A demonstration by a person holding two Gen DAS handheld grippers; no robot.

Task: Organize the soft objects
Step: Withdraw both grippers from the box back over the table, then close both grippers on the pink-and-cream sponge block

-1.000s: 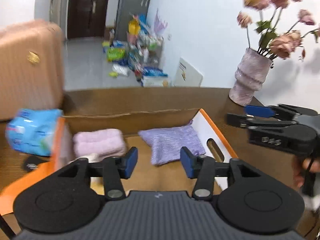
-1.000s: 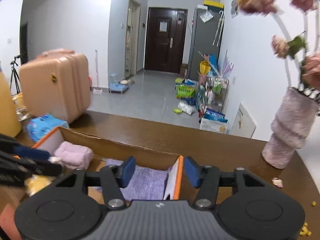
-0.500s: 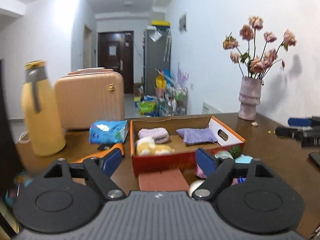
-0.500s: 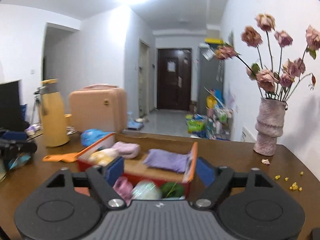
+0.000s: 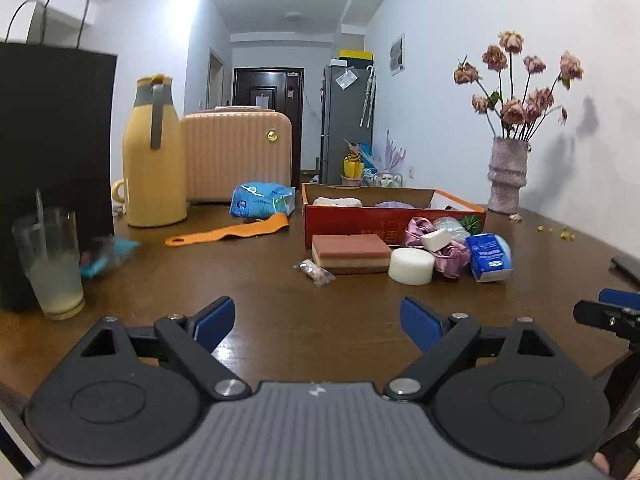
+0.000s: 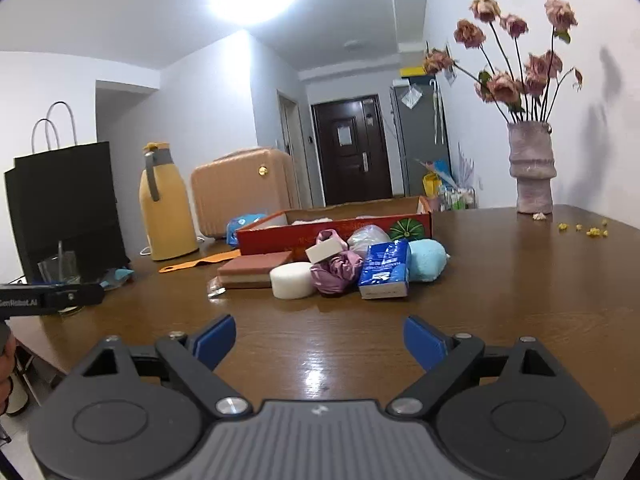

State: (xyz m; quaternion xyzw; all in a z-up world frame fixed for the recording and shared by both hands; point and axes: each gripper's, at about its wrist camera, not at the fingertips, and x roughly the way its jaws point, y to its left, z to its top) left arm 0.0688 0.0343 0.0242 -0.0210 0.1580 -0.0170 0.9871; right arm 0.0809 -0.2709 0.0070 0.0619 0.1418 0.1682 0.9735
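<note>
An orange cardboard box (image 5: 394, 218) (image 6: 336, 228) stands mid-table with folded cloths inside. In front of it lies a pile: a brown layered sponge (image 5: 351, 253) (image 6: 256, 270), a white round sponge (image 5: 412, 266) (image 6: 292, 280), a purple cloth bundle (image 5: 452, 258) (image 6: 336, 272), a blue tissue pack (image 5: 490, 256) (image 6: 384, 268) and a light-blue soft ball (image 6: 426, 260). My left gripper (image 5: 318, 322) and right gripper (image 6: 320, 338) hover over bare wood near the front edge, well short of the pile. Both have jaws still opening, with nothing between them.
On the left stand a yellow jug (image 5: 154, 156), a glass (image 5: 52, 264), a black paper bag (image 5: 52, 152) and a peach suitcase (image 5: 238, 148). An orange strap (image 5: 232, 232) and blue packet (image 5: 262, 198) lie beside the box. A vase of dried flowers (image 6: 530, 168) stands back right.
Both grippers have pulled back from over the box to the near side of the table and dropped lower. Their jaws have spread much wider.
</note>
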